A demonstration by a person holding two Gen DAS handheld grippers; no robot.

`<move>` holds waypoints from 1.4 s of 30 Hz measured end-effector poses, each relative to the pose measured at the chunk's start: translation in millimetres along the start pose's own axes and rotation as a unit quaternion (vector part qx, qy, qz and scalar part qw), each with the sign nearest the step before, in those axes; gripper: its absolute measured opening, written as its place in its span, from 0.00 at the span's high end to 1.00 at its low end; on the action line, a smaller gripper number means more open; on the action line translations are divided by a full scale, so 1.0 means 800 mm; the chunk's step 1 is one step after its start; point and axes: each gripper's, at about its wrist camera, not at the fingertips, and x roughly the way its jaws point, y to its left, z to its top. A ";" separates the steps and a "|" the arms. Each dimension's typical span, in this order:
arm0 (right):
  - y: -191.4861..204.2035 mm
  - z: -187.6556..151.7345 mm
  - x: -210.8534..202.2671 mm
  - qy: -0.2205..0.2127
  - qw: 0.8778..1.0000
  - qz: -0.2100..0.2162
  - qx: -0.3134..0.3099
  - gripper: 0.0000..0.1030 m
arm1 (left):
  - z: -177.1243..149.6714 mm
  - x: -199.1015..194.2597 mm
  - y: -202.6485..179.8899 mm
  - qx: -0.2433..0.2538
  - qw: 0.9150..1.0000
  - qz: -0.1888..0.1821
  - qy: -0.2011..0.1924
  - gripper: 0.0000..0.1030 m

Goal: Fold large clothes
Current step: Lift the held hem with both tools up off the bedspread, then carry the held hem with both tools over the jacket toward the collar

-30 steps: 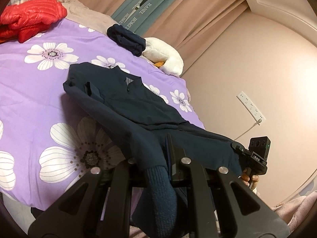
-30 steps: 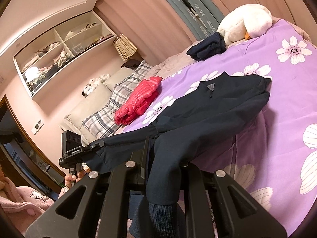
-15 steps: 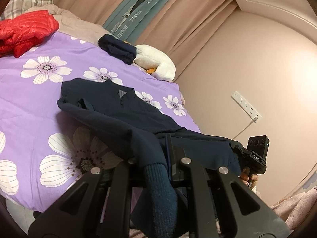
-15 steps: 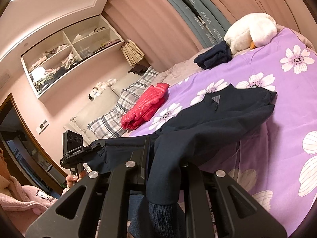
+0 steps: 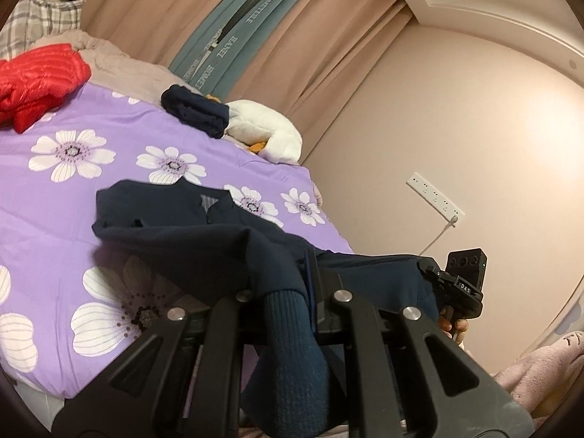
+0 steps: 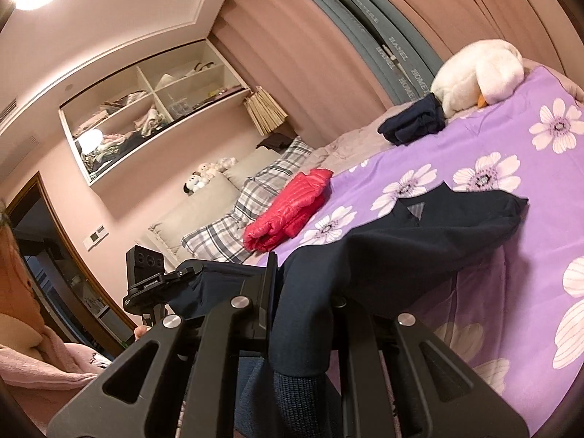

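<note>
Left tongs and right tongs each clamp a hem corner of the navy jacket, collar on the purple bed; level, taut hands should fold cleanly.

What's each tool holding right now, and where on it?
Both grip the navy jacket near a sleeve end: left tool and right tool, each with a ribbed cuff hanging below.
</note>
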 end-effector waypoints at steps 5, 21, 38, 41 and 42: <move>0.000 0.010 0.003 -0.004 1.000 0.004 -0.010 0.88 | 0.007 0.001 0.002 0.001 1.000 -0.001 -0.006 0.89; -0.053 0.023 0.017 -0.020 0.998 -0.051 0.042 0.88 | 0.027 0.020 0.053 -0.051 0.998 0.032 -0.023 0.89; -0.096 0.053 0.043 -0.041 0.992 -0.101 0.058 0.88 | 0.060 0.042 0.097 -0.080 0.995 0.052 -0.042 0.89; -0.107 0.056 0.048 -0.044 0.991 -0.113 0.064 0.88 | 0.062 0.048 0.106 -0.086 0.994 0.055 -0.043 0.89; -0.110 0.056 0.050 -0.044 0.990 -0.116 0.066 0.88 | 0.063 0.050 0.109 -0.087 0.994 0.057 -0.042 0.89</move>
